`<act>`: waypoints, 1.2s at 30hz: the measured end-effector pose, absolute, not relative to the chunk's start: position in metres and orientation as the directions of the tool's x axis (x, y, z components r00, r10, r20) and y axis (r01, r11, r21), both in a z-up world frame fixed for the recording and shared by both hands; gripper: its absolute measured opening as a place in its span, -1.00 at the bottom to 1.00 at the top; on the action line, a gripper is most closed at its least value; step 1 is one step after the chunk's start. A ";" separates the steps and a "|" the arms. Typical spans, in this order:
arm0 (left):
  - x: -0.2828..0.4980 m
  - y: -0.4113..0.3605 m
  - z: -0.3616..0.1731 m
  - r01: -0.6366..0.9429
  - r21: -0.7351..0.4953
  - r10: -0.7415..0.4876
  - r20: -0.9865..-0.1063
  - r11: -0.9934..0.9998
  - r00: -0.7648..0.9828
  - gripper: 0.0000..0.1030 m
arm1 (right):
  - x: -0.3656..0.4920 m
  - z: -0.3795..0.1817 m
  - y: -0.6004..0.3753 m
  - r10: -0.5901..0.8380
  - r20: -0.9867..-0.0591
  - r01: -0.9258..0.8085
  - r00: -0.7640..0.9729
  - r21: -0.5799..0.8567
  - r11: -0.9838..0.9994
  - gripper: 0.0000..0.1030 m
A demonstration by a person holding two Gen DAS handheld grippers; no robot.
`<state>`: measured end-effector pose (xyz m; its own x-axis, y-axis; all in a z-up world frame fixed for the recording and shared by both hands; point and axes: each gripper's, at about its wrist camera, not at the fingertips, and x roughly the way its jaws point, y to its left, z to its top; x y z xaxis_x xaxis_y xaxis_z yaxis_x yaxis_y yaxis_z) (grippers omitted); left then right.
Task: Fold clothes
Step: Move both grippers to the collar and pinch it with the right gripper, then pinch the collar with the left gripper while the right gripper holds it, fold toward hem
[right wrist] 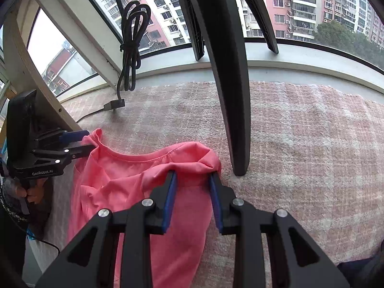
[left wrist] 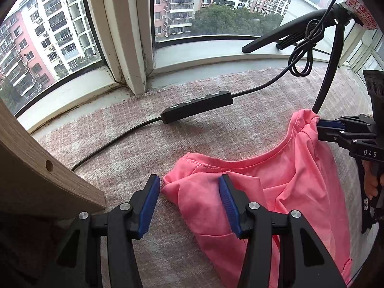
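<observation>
A pink shirt [left wrist: 276, 187] lies on the woven mat, neckline toward the window. In the left wrist view my left gripper [left wrist: 189, 184] stands open over the shirt's left shoulder. The cloth lies between the blue pads [left wrist: 150, 204] without being pressed. The right wrist view shows my right gripper [right wrist: 193, 177] open as well. The other shoulder [right wrist: 204, 160] is bunched up at its fingertips, loose between the pads. Each gripper also shows in the other's view: the right gripper [left wrist: 318, 129] and the left gripper [right wrist: 90, 141], both at the shirt's corners.
A pink-and-white woven mat [right wrist: 300, 144] covers the ledge below the window sill [left wrist: 192, 55]. Black stand legs [right wrist: 230, 96] come down just right of the shirt. A cable with a control box [left wrist: 196, 106] and a coiled cord [right wrist: 132, 48] lie behind. A wooden board [left wrist: 43, 168] stands at the left.
</observation>
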<state>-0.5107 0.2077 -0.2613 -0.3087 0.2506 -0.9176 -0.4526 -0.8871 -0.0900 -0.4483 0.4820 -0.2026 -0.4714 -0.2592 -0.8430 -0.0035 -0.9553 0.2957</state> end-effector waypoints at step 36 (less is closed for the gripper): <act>-0.426 0.211 -0.203 -0.590 -0.113 0.409 -0.822 -0.799 -0.396 -0.87 | -0.420 -0.166 0.501 -0.376 -0.711 0.017 -0.595 0.456 -0.890 -0.91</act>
<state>-0.4257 0.2110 -0.2025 -0.3964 0.4093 -0.8218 -0.5904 -0.7991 -0.1133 -0.4200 0.5007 -0.1664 -0.5949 -0.3755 -0.7106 0.0168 -0.8898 0.4561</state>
